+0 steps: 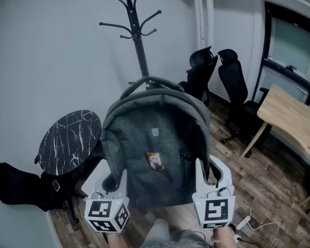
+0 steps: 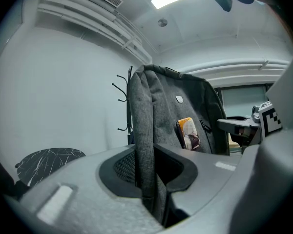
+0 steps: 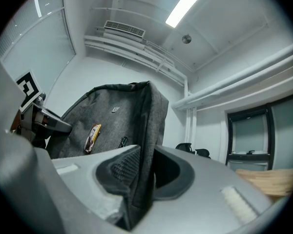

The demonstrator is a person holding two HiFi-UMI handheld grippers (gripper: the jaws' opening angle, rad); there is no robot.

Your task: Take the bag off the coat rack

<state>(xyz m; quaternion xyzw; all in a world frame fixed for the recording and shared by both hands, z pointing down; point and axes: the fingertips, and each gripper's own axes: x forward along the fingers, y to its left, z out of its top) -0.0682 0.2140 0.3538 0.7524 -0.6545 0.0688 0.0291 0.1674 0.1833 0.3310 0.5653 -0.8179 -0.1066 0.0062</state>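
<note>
A grey backpack (image 1: 155, 149) with a small picture badge (image 1: 155, 160) on its front hangs upright in the air before the black coat rack (image 1: 137, 30). Its top handle sits near the rack's pole; whether it still touches a hook I cannot tell. My left gripper (image 1: 119, 182) is shut on the bag's left side edge (image 2: 144, 150). My right gripper (image 1: 206, 173) is shut on the bag's right side edge (image 3: 146, 145). In both gripper views the grey fabric is pinched between the dark pads.
A round black marble-look side table (image 1: 70, 141) stands at the left with dark bags (image 1: 26, 187) beside it. Two black office chairs (image 1: 222, 81) and a light wooden desk (image 1: 289, 120) are at the right. A white power strip (image 1: 243, 222) lies on the wood floor.
</note>
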